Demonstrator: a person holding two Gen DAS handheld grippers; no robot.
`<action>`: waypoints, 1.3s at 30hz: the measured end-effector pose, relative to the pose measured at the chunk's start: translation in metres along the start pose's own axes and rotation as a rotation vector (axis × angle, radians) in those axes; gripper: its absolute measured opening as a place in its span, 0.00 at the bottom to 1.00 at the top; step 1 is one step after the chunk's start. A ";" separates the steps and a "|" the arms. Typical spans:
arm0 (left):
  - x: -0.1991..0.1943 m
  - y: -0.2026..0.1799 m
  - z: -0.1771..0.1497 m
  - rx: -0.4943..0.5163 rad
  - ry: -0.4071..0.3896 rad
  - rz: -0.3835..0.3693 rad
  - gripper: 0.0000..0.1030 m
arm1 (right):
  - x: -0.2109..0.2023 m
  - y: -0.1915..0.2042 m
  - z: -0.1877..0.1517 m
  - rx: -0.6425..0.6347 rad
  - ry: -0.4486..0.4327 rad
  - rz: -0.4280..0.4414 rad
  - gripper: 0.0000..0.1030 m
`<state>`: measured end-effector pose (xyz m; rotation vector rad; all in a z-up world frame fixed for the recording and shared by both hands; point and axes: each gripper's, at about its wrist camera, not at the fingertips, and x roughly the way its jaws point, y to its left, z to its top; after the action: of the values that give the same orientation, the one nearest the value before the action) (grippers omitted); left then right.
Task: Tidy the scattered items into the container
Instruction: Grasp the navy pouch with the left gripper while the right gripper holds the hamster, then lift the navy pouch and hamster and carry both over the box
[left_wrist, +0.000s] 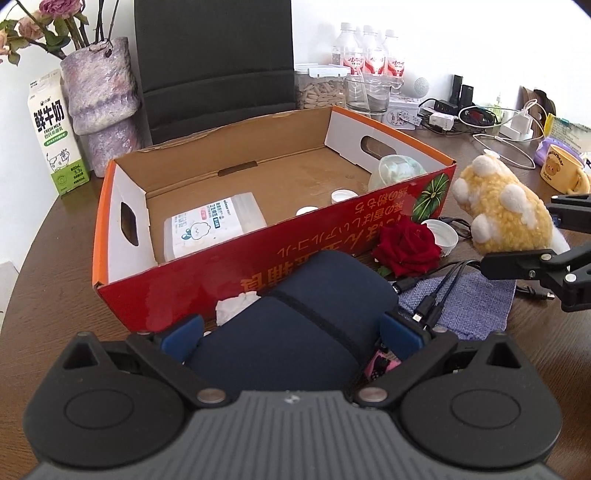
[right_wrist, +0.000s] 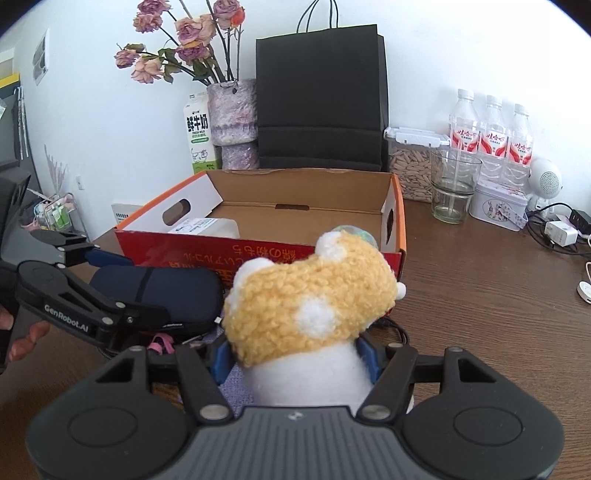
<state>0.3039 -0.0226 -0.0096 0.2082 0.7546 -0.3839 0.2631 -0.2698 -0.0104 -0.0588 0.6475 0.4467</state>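
A red cardboard box (left_wrist: 207, 280) stands open on the table, also in the right wrist view (right_wrist: 258, 254). It holds a wipes pack (left_wrist: 210, 225), bottle caps (left_wrist: 341, 195) and a crumpled mask (left_wrist: 399, 170). My left gripper (left_wrist: 295, 332) is shut on a navy pouch (left_wrist: 295, 325) in front of the box; the pouch also shows in the right wrist view (right_wrist: 159, 291). My right gripper (right_wrist: 295, 354) is shut on a yellow and white plush toy (right_wrist: 314, 306), held near the box's right front corner. The toy shows in the left wrist view (left_wrist: 498, 210). A red rose (left_wrist: 406, 245), a white lid (left_wrist: 443, 230) and a white tissue (left_wrist: 232, 310) lie loose.
A blue cloth (left_wrist: 465, 306) with black cables (left_wrist: 439, 291) lies right of the pouch. Behind the box stand a vase (left_wrist: 103, 107), a milk carton (left_wrist: 53, 136), a black bag (right_wrist: 321, 99), water bottles (right_wrist: 491, 136), a glass (right_wrist: 452, 188) and chargers (left_wrist: 480, 118). A yellow mug (left_wrist: 561, 168) is far right.
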 end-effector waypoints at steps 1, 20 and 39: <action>-0.001 -0.001 -0.001 0.005 -0.005 0.004 0.98 | 0.000 0.001 0.000 -0.001 0.000 0.004 0.62; -0.035 -0.001 -0.011 -0.147 -0.061 0.031 0.91 | 0.001 0.012 -0.002 -0.006 -0.001 0.016 0.62; -0.020 -0.009 -0.029 -0.208 -0.042 0.065 0.67 | -0.002 0.011 -0.003 -0.005 -0.011 0.022 0.62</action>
<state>0.2688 -0.0165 -0.0168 0.0292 0.7390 -0.2453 0.2556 -0.2607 -0.0107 -0.0544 0.6366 0.4694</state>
